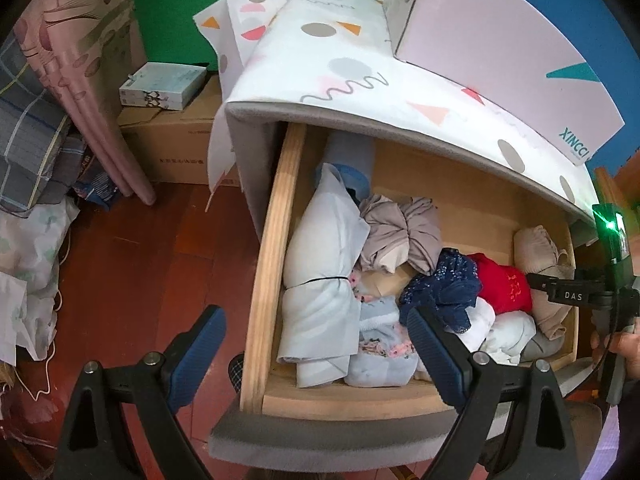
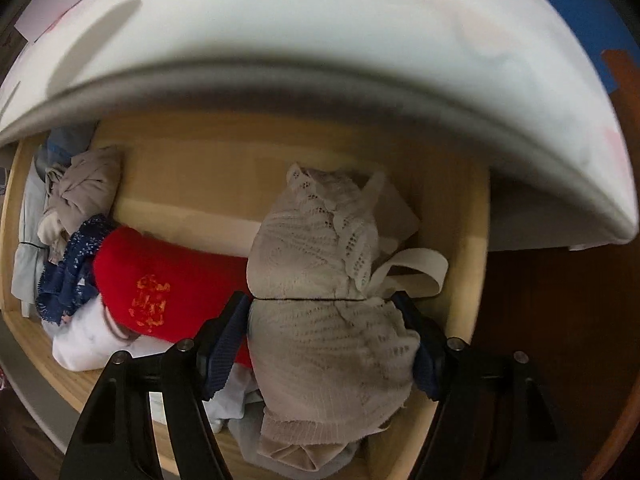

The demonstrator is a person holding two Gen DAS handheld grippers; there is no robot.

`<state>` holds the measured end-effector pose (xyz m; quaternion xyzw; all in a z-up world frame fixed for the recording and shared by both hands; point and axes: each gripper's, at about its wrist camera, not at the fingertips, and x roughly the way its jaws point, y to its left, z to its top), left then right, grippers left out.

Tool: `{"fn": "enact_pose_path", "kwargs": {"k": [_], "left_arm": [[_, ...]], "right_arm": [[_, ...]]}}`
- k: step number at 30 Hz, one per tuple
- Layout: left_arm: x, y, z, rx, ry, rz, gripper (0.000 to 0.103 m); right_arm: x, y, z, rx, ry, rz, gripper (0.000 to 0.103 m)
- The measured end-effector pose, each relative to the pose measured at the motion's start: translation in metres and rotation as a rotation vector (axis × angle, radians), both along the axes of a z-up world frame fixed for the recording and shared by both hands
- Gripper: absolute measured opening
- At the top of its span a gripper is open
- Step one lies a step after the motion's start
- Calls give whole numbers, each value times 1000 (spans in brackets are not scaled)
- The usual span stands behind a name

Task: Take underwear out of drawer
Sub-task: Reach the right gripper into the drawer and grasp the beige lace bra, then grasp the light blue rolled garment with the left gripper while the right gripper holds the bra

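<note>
The wooden drawer (image 1: 264, 280) stands pulled out, full of folded clothes. At its right end lies a beige lace underwear bundle (image 2: 320, 344), also seen from the left wrist as the beige bundle (image 1: 536, 248). My right gripper (image 2: 320, 312) points straight down over it, with both blue pads (image 2: 224, 340) pressed against the bundle's sides. Beside it are a red garment (image 2: 160, 276), a navy lace piece (image 1: 440, 288), a taupe bundle (image 1: 400, 232) and a pale blue roll (image 1: 320, 264). My left gripper (image 1: 316, 314) hangs open above the drawer's front left, holding nothing.
The cabinet top (image 1: 340, 64), covered in patterned cloth, overhangs the back of the drawer and carries a pink box (image 1: 500, 40). Cardboard boxes (image 1: 172, 148) and a pink curtain (image 1: 80, 60) stand to the left on a red-brown floor (image 1: 160, 260). A hand (image 1: 628, 348) shows at the right edge.
</note>
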<state>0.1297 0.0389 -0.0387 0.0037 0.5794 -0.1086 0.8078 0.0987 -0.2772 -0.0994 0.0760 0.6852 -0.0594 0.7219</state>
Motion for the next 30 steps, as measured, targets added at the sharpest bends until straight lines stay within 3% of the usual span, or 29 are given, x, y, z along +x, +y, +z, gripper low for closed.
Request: {"fn": "enact_pose_path", "kwargs": {"k": [7, 9, 11, 18, 26, 28, 30], "left_arm": [[10, -14, -12, -16, 45, -32, 94], [12, -17, -16, -23, 61, -39, 94], [15, -20, -20, -21, 75, -42, 94], [22, -26, -30, -33, 118, -43, 94], [30, -32, -42, -49, 169, -50, 93], [34, -32, -49, -39, 192, -45, 86], [36, -35, -50, -30, 187, -48, 86]], "right_arm": [[8, 8, -11, -16, 0, 17, 69], [7, 8, -14, -19, -8, 8, 65], [4, 2, -11, -18, -16, -9, 59], [-17, -6, 8, -29, -75, -69, 55], [-46, -21, 55, 97, -196, -154, 55], [-53, -23, 60, 119, -221, -161, 55], [-62, -25, 54, 141, -231, -163, 55]]}}
